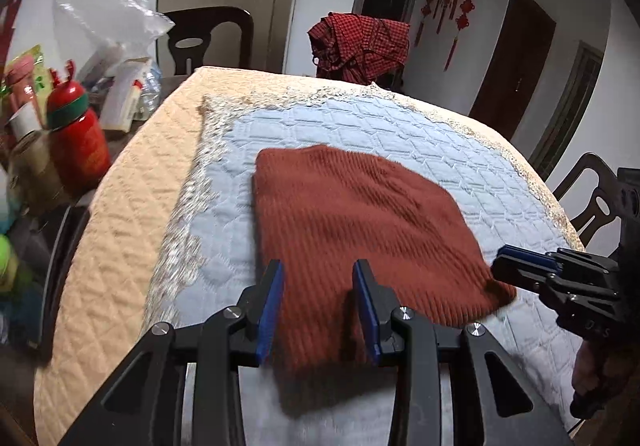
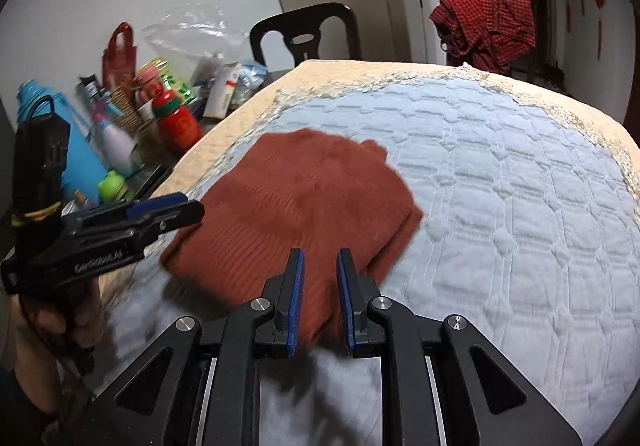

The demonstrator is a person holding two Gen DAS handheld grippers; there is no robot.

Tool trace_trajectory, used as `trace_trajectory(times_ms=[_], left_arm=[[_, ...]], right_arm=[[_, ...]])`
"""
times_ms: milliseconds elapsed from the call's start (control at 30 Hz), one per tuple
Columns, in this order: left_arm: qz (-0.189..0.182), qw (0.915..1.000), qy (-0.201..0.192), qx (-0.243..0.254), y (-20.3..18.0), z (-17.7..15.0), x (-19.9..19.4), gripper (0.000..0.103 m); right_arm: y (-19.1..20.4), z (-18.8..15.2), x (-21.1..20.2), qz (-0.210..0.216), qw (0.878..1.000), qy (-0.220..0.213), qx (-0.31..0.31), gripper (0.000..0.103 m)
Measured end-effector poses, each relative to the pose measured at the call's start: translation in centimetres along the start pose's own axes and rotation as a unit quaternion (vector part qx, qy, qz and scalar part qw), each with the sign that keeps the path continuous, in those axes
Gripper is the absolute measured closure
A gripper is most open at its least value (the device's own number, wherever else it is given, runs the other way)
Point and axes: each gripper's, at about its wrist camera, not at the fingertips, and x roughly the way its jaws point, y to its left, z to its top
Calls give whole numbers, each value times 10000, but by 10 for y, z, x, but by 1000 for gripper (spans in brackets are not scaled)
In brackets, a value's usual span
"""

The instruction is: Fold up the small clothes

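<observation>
on the pale blue quilted mat (image 1: 320, 126) your folded rust-red ribbed knit garment (image 1: 352, 214) lies flat; your left gripper (image 1: 318, 282) and right gripper (image 2: 320, 270) hover over it, both parted, empty.

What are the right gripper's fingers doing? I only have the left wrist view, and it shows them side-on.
Observer: The right wrist view looks straight down the right gripper. Its fingers stand apart with a narrow gap and pinch nothing. The rust sweater lies beyond and below them.
Operator: Does the sweater's right edge look folded?
Observer: It seems so. From the right wrist view that edge appears thick, with what looks like a second layer tucked under the top one.
</observation>
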Motion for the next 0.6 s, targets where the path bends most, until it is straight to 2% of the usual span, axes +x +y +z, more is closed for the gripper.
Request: trace_trajectory(times_ms=[233,333,433,600], left_arm=[[198,9997,150,60,-5,-31,-20,65],[194,9995,210,113,-9,-42,-27,64],[222,9994,233,158,-10,-51,-31,60],[365,9981,421,270,-14,-60,-15,57]], right_arm=[[10,-29,-12,-79,9996,197,-159,86],[16,-39,-19,-109,9994,218,-238,81],[18,-49,-25,-197,9991,249,-288,78],[14,-63,-16,-545,9970,423,-361,69]])
